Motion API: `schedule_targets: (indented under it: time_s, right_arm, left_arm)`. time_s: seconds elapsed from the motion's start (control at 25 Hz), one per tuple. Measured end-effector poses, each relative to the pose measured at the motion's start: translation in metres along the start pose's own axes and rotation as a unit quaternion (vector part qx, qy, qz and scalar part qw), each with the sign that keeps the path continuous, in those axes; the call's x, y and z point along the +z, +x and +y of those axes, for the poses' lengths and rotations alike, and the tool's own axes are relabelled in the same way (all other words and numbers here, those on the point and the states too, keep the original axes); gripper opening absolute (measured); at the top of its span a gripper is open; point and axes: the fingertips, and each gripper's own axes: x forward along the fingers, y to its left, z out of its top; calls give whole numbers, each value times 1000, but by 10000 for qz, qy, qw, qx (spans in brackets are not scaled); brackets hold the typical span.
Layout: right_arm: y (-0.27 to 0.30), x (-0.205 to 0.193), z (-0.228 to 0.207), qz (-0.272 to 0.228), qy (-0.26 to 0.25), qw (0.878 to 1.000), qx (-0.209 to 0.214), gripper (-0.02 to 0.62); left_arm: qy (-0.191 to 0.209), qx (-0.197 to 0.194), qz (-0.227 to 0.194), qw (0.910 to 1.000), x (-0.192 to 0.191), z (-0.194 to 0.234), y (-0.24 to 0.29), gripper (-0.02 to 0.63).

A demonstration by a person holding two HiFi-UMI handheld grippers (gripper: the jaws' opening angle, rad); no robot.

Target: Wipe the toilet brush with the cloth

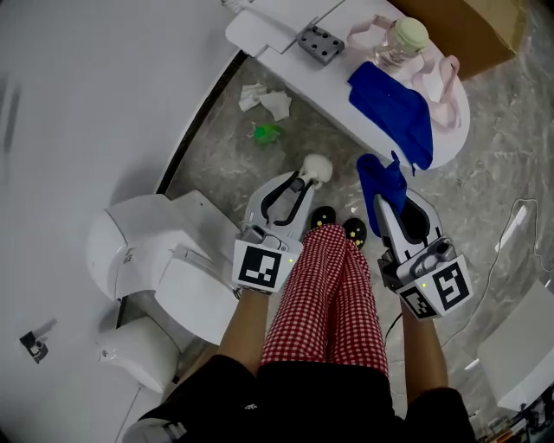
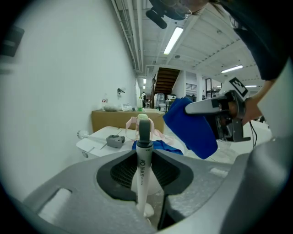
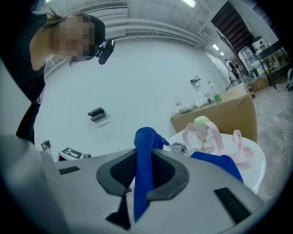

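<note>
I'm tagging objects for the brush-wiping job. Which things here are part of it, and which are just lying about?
In the job: toilet brush in left gripper; blue cloth in right gripper.
Lying about: second blue cloth, strapped bottle, grey block, floor tissues.

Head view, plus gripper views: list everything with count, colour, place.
toilet brush: one, white handle, in left gripper
held cloth: one, blue, in right gripper
spare cloth: one, blue, on table
bottle: one, green lid, pink strap, on table
block: one, grey, on table
table: one, white, top
cardboard box: one, brown, top right
tissue: one, white, on floor
toilet: one, white, left
shoes: two, black, on floor
trousers: one pair, red-checked, centre
left gripper: one, white, shut on toilet brush
right gripper: one, white, shut on held cloth
</note>
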Motion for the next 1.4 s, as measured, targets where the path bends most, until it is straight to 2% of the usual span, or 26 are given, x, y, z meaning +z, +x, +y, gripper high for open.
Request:
schedule_targets:
  time_s: [0.2, 0.44, 0.76, 0.92, 1.16, 1.4]
  right_arm:
    - [2, 10, 20, -36, -50, 9996, 283, 63]
    - [6, 26, 41, -135, -82, 9971, 746, 63]
    - [4, 58, 76, -403, -145, 9889, 1420, 63]
    - [4, 74, 89, -513, -154, 9839, 1703, 63]
    - [1, 107, 110, -755, -185, 9755, 2057, 63]
    - [-6, 150, 127, -965, -288, 9670, 2341, 63]
  left_arm:
    - [79, -7, -155, 9998, 23, -5, -21, 103]
    - [-64, 118, -311, 9994, 45, -3, -43, 102]
    - [-127, 212, -543, 9982, 84, 2, -69, 102]
    - [-33, 150, -653, 9977, 103, 2, -80, 103]
    - [-102, -18, -801, 9967, 137, -1, -94, 102]
    - [216, -364, -925, 9948, 181, -9, -104, 101]
